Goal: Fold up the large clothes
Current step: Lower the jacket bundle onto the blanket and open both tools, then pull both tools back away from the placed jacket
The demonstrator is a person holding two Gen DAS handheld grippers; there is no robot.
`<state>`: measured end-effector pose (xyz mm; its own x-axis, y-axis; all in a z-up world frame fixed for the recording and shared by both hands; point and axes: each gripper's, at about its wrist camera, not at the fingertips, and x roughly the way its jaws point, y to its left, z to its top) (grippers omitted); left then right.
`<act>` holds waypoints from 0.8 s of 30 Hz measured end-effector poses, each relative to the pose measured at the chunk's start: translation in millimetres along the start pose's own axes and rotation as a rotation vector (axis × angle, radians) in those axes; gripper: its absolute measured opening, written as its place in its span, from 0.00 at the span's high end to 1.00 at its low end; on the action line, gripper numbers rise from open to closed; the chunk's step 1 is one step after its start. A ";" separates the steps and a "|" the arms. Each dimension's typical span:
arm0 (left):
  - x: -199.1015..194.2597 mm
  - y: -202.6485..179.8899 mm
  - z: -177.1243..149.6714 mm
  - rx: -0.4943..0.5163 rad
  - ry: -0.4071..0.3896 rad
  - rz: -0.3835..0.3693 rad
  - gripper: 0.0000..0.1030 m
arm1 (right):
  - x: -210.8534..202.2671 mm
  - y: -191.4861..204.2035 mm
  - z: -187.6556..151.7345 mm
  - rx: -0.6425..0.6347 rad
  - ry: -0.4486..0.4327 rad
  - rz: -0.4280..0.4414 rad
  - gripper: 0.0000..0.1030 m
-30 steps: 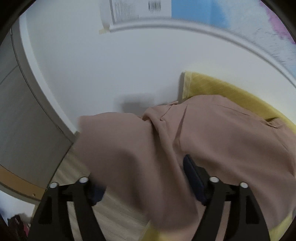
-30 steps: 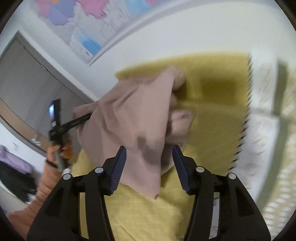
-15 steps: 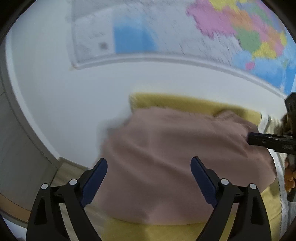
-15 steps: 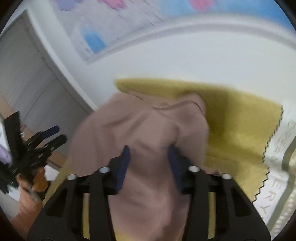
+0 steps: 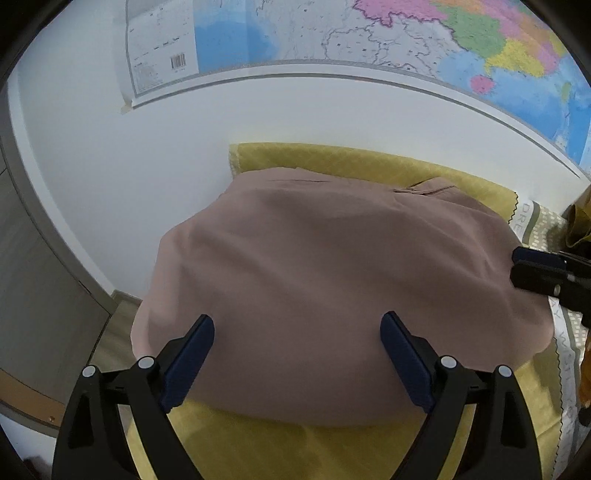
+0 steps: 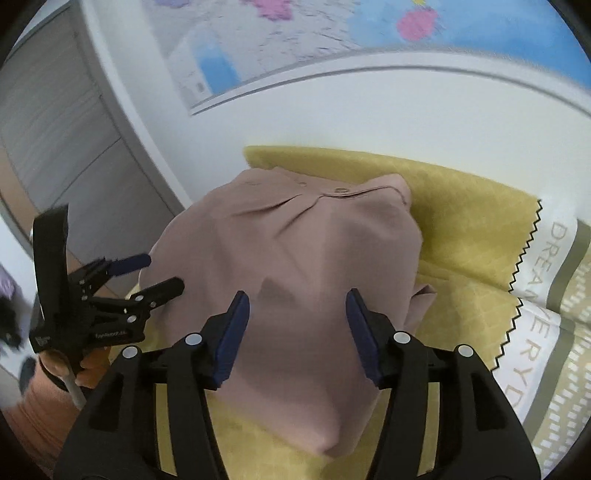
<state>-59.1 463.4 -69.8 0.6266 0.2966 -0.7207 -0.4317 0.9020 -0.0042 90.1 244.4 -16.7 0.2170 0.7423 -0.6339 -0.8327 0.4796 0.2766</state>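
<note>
Garment: the pink garment (image 5: 332, 280) that hung bunched a second ago now lies spread flat over the yellow cloth (image 5: 369, 162), filling the middle of both frames.
Left hand-held gripper (image 5: 297, 363): pinching the fabric a second ago, it is now open and empty.
Right hand-held gripper (image 6: 297, 334): its jaws now stand apart, with no fabric between them.

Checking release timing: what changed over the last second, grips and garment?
Both grippers let go. A second ago the left gripper and right gripper each pinched the pink garment, which hung bunched in the air; now both stand open, backed off, and it lies spread in a folded heap on the yellow cloth. The cloth and wall map are unchanged.
</note>
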 end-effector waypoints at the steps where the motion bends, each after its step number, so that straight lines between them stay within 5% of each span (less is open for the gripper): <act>1: -3.5 -1.3 -0.5 -0.005 0.002 -0.001 0.14 | -0.4 5.3 -3.6 -0.026 0.001 -0.007 0.47; 7: -1.0 -23.4 -8.9 0.030 0.039 0.011 0.11 | 17.9 18.8 -31.3 -0.114 0.083 -0.034 0.46; 24: -40.0 -46.7 -9.8 -0.010 -0.052 0.096 0.07 | -14.9 25.1 -40.5 -0.099 0.017 -0.033 0.24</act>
<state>-70.4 406.3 -47.5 0.6149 0.3973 -0.6812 -0.4973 0.8658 0.0560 45.4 226.4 -29.6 0.2371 0.7187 -0.6536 -0.8720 0.4541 0.1830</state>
